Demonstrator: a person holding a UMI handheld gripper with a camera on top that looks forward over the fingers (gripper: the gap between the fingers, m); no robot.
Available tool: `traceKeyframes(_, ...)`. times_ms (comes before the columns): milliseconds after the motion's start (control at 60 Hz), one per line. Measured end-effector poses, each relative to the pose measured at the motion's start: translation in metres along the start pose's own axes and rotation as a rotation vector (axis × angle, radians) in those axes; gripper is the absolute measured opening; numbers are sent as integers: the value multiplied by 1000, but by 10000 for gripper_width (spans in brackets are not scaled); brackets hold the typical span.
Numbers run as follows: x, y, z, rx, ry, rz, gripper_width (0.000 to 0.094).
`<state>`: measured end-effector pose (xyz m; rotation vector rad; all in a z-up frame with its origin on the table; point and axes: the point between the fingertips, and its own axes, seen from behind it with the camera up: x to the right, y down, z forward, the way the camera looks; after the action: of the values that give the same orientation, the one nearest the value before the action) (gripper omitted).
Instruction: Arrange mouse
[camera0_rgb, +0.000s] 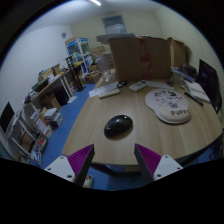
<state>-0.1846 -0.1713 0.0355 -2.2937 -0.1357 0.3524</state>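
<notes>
A black computer mouse (118, 126) lies on a light wooden table (100, 115), just ahead of my fingers and a little left of midway between them. A round white mouse mat with a pink pattern (167, 104) lies on the table to the right, beyond the mouse. My gripper (112, 158) is open and empty, held above the table's near edge. Its purple pads (80, 157) stand wide apart, with blue floor showing between them.
A cardboard box (137, 57) stands at the table's far side. A dark monitor (209, 78) and papers (197, 92) sit at the right. Cluttered shelves and desks (50, 90) line the left. Blue floor (60, 125) lies left of the table.
</notes>
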Motion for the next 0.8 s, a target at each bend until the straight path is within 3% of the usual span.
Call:
traceKeyframes(200,-10,-3,66,-5,52,38,841)
traceKeyframes(217,-11,-5,76,5,60,33,804)
traceKeyframes(517,4,-54,140,50,257,-26,827)
traceKeyframes(633,3,-68,155,71,263,-26,760)
traceKeyframes(650,2,-69,156,71,259,-27,788)
traceKeyframes(700,3,-68,157,71,262,-22,548)
traceKeyframes(750,3,-66,157,64,272,-13,498)
traceKeyframes(800,2,-65,157,36,276,-11,506)
